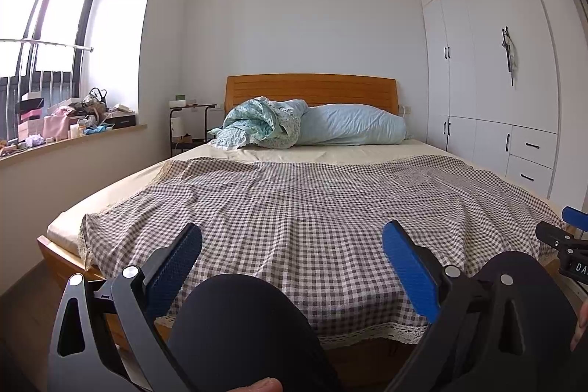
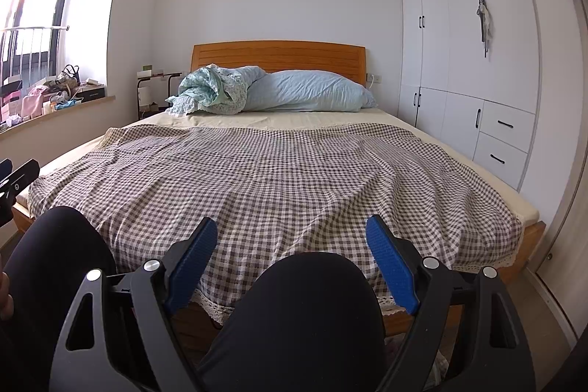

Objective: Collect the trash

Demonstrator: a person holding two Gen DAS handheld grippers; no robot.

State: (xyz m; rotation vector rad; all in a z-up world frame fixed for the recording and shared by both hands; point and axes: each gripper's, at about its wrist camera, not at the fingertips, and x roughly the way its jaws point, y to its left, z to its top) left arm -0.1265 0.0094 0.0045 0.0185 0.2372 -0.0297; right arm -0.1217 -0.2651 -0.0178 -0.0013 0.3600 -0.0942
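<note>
No piece of trash shows on the bed in either view. My left gripper is open and empty, held above the person's dark-clad knee at the foot of the bed. My right gripper is open and empty, above the other knee. Both point along a checkered cloth spread over the bed. The right gripper's tip shows at the right edge of the left wrist view. A crumpled whitish scrap lies on the cluttered windowsill.
A wooden headboard, a bundled blue quilt and a pillow are at the far end. A windowsill at the left holds boxes and bags. A side table stands by it. White wardrobes line the right wall.
</note>
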